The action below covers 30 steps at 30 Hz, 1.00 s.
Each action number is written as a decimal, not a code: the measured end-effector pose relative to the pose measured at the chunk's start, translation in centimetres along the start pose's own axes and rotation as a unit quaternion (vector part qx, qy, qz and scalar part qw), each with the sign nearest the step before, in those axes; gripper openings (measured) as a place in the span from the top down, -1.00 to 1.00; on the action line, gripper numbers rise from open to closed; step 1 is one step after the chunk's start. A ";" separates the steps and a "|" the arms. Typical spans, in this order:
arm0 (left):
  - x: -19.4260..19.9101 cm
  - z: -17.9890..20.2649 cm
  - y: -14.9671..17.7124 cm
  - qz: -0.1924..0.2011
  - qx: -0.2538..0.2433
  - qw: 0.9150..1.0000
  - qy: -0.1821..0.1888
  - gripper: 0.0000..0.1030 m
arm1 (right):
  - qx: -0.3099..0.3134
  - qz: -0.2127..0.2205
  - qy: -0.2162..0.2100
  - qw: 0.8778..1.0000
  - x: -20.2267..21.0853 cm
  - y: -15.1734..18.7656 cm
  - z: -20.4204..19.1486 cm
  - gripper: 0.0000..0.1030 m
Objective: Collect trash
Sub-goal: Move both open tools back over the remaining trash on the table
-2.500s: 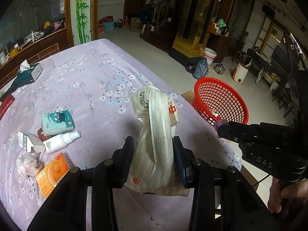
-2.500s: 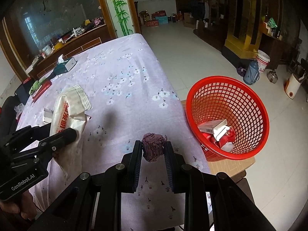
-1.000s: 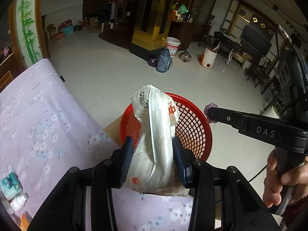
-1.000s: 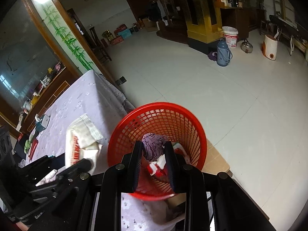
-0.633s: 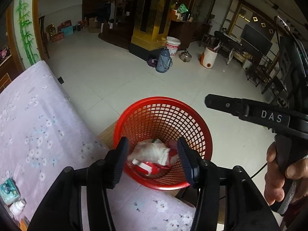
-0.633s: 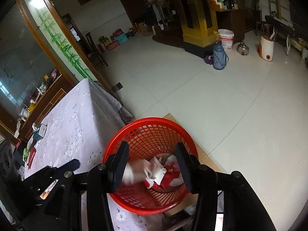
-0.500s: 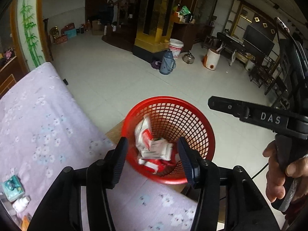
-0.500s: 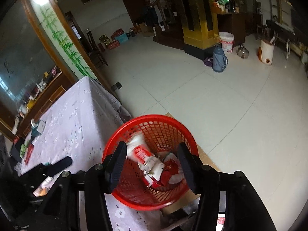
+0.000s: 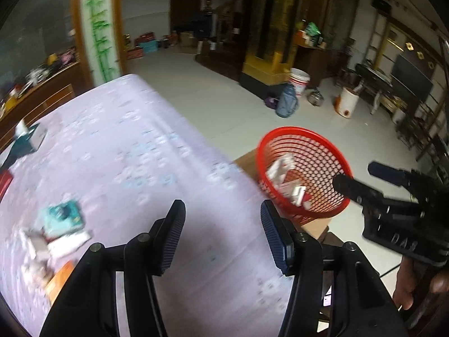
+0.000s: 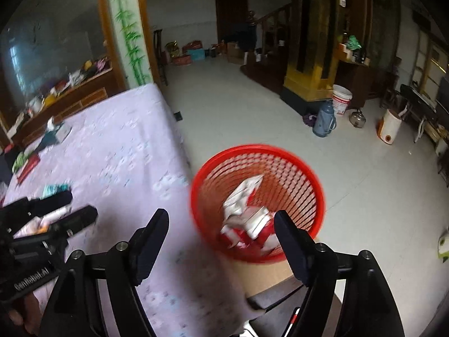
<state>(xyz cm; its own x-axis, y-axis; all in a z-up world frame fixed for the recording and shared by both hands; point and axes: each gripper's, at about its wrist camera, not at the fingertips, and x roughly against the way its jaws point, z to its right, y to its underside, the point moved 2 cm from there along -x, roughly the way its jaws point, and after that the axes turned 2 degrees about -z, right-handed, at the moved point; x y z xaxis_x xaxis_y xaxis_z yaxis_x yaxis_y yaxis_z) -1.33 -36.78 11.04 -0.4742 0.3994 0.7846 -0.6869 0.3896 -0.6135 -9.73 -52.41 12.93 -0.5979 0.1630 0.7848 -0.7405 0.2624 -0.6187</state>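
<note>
Trash [image 9: 286,179] lies in the red basket [image 9: 331,151], right of your left gripper [image 9: 221,236]; both it and the right gripper [image 10: 221,244] gape empty. You're between pickups: swing back left, where more blurred packets [image 9: 60,219], probably boxes, wait. Nothing blocks the tablecloth [image 9: 134,151]; mind the other gripper.

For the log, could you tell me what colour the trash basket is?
The basket is red, clearest in the right wrist view.
</note>
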 end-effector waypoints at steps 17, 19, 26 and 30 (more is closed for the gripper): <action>5.2 -10.5 6.9 0.002 0.078 0.992 -0.097 -0.06 | 0.064 -0.047 -0.043 0.996 -0.6 3.2 -10.0 -0.54; 5.6 -11.2 7.5 0.000 0.081 0.991 -0.109 -0.06 | 0.066 -0.053 -0.047 0.995 -0.7 3.4 -10.7 -0.54; 6.2 -13.2 8.6 -0.005 0.099 0.987 -0.127 -0.09 | 0.083 -0.064 -0.059 0.993 -0.7 4.1 -12.6 -0.53; 6.5 -13.9 9.3 -0.005 0.102 0.985 -0.136 -0.17 | 0.095 -0.067 -0.065 0.991 -0.5 4.5 -13.7 -0.53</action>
<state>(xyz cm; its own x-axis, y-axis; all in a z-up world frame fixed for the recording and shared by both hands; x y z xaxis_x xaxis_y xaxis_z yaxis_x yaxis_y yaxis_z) -3.11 -19.03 9.21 -0.5768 0.1489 0.8032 -0.7764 0.2057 -0.5957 -8.52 -38.27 10.26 -0.5151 0.0123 0.8570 -0.8533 0.0872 -0.5141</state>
